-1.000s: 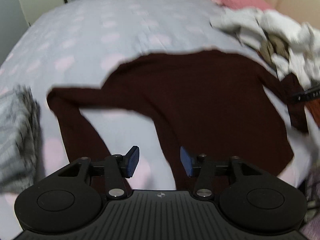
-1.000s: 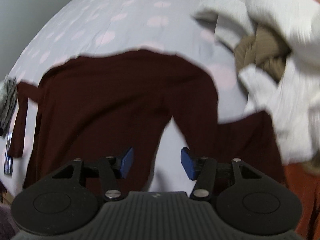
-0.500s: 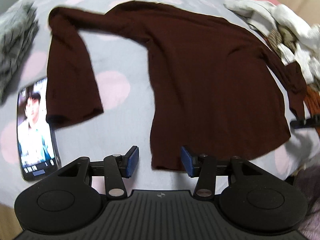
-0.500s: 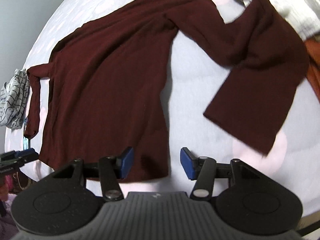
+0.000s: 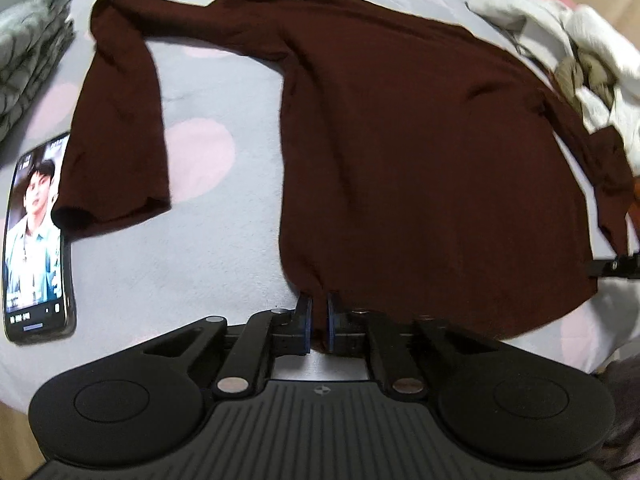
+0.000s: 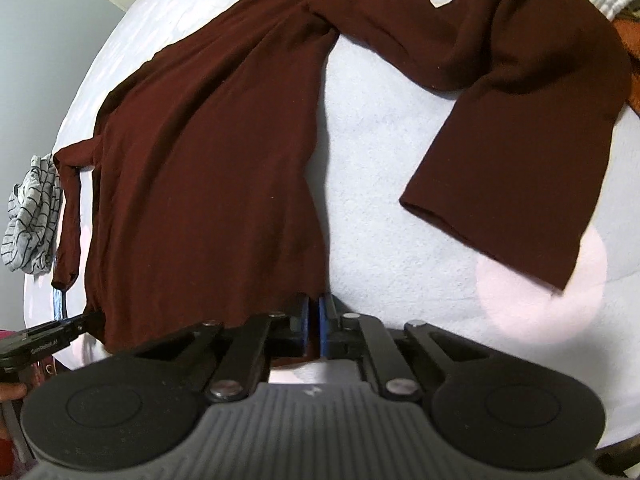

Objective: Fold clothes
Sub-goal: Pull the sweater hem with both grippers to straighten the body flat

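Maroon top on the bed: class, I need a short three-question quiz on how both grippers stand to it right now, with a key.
1. True or false: the left gripper is shut on the hem of the maroon top.
2. Which part does the right gripper pinch? A) a sleeve cuff B) the bottom hem corner C) the collar
3. Fill in: in the left wrist view, beside the near sleeve lies a lit ____ on the bedsheet.

Key: 1 true; both grippers' jaws have just been closing, with the hem between them. 2 B. 3 phone.
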